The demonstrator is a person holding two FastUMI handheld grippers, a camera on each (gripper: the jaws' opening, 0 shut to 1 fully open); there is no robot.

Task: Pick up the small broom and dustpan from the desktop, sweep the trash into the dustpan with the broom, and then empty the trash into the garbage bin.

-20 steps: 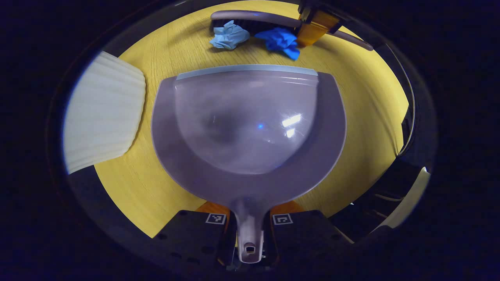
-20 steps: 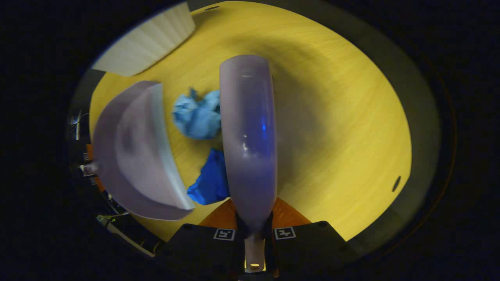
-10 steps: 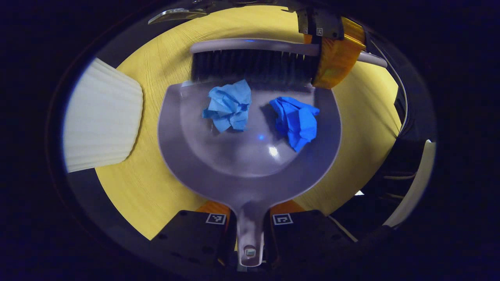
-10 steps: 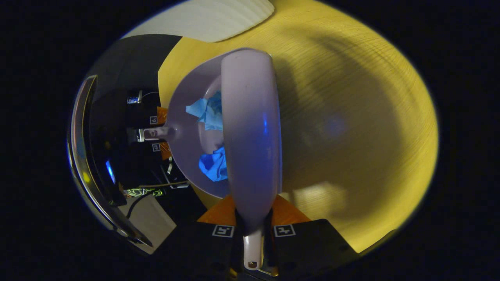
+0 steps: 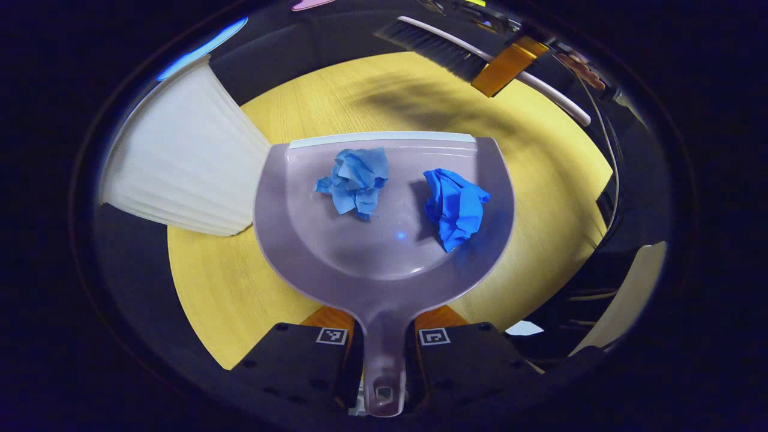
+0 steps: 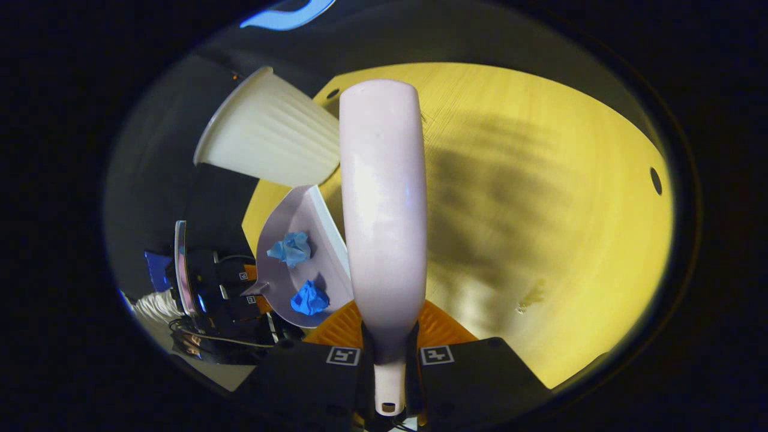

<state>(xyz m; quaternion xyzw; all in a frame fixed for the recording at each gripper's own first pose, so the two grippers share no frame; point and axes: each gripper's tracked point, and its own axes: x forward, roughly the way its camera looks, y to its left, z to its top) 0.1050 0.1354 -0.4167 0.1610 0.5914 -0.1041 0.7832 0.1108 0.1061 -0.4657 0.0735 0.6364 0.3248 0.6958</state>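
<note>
Yellow desktop (image 5: 540,180); dustpan (image 5: 384,252) holds two paper wads (image 5: 357,179).

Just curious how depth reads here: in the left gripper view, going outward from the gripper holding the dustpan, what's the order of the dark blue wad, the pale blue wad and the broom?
1. Dark blue wad, right side of the dustpan.
2. Pale blue wad, left, slightly farther toward the lip.
3. Broom, raised beyond the dustpan, upper right.

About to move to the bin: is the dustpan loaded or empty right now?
Loaded. Two crumpled blue paper wads lie inside the dustpan, whose handle the left tool clamps. The broom is lifted clear.
</note>
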